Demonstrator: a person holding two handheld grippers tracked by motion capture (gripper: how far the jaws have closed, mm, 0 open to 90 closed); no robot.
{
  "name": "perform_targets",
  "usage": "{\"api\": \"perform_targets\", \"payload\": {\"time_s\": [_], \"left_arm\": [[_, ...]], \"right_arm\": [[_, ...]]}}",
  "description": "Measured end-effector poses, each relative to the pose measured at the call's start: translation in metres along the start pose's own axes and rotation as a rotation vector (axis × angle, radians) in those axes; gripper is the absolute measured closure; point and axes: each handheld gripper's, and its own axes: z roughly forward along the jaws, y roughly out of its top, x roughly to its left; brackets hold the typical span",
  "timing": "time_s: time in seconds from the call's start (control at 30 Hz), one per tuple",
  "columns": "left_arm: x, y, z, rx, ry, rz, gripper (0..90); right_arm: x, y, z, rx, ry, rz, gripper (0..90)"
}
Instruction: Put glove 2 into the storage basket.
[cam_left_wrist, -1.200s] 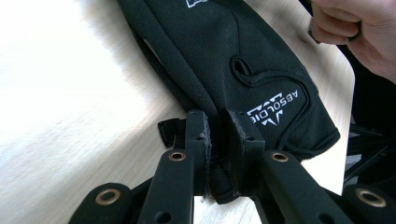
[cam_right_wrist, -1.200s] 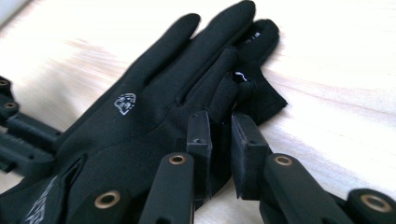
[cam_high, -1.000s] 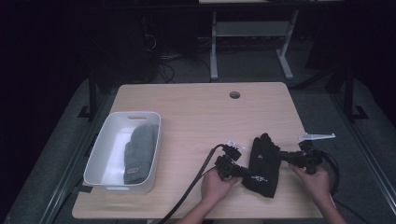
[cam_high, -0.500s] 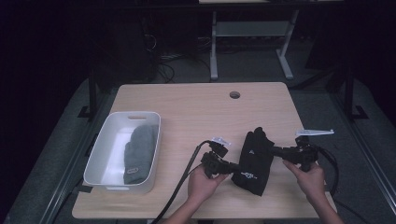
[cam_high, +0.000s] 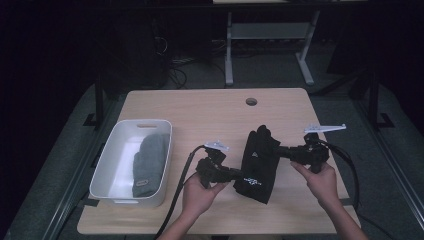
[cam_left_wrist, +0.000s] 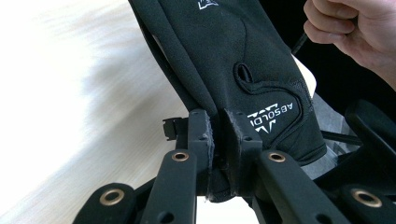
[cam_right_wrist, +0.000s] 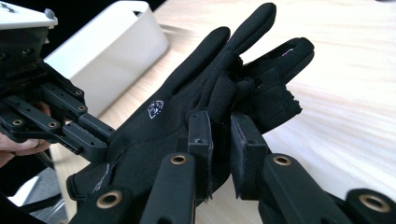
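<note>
A black glove (cam_high: 259, 162) with white lettering hangs above the front of the wooden table (cam_high: 200, 112), held between both grippers. My left gripper (cam_high: 239, 176) is shut on the glove's cuff edge near the lettering (cam_left_wrist: 219, 140). My right gripper (cam_high: 278, 150) is shut on the glove's side near the thumb (cam_right_wrist: 219, 140). In the right gripper view the glove's fingers (cam_right_wrist: 243, 32) point away, and the left gripper (cam_right_wrist: 105, 135) shows at the left edge, gripping the cuff. A hand (cam_left_wrist: 355, 32) appears top right in the left gripper view.
A white bin (cam_high: 131, 162) stands at the table's left with a grey folded cloth (cam_high: 149, 162) inside. A round cable hole (cam_high: 251, 101) lies near the far edge. Black cables trail off the front edge. A desk frame stands beyond the table.
Both grippers have risen and shifted left with the glove, which has lifted off the table and now hangs more upright between them.
</note>
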Motion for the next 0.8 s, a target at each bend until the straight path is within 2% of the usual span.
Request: {"api": "perform_targets", "payload": {"time_s": [0.3,0.5,0.63,0.67,0.7,0.8], "left_arm": [[0.003,0.002,-0.03,-0.03,0.028,0.008,81.5],[0.005,0.002,-0.047,-0.049,0.041,0.01,81.5],[0.01,0.0,-0.064,-0.069,0.05,0.001,81.6],[0.01,0.0,-0.064,-0.069,0.05,0.001,81.6],[0.011,0.0,-0.072,-0.076,0.06,0.002,81.6],[0.014,-0.001,-0.08,-0.087,0.067,0.0,81.6]], "right_arm": [[0.016,0.025,0.012,-0.022,0.066,0.0,79.5],[0.024,0.037,0.019,-0.025,0.089,-0.004,79.5],[0.033,0.05,0.029,-0.028,0.121,-0.005,79.5],[0.033,0.05,0.029,-0.028,0.121,-0.005,79.5],[0.036,0.054,0.034,-0.03,0.14,-0.001,79.5],[0.04,0.06,0.039,-0.03,0.148,-0.008,79.5]]}}
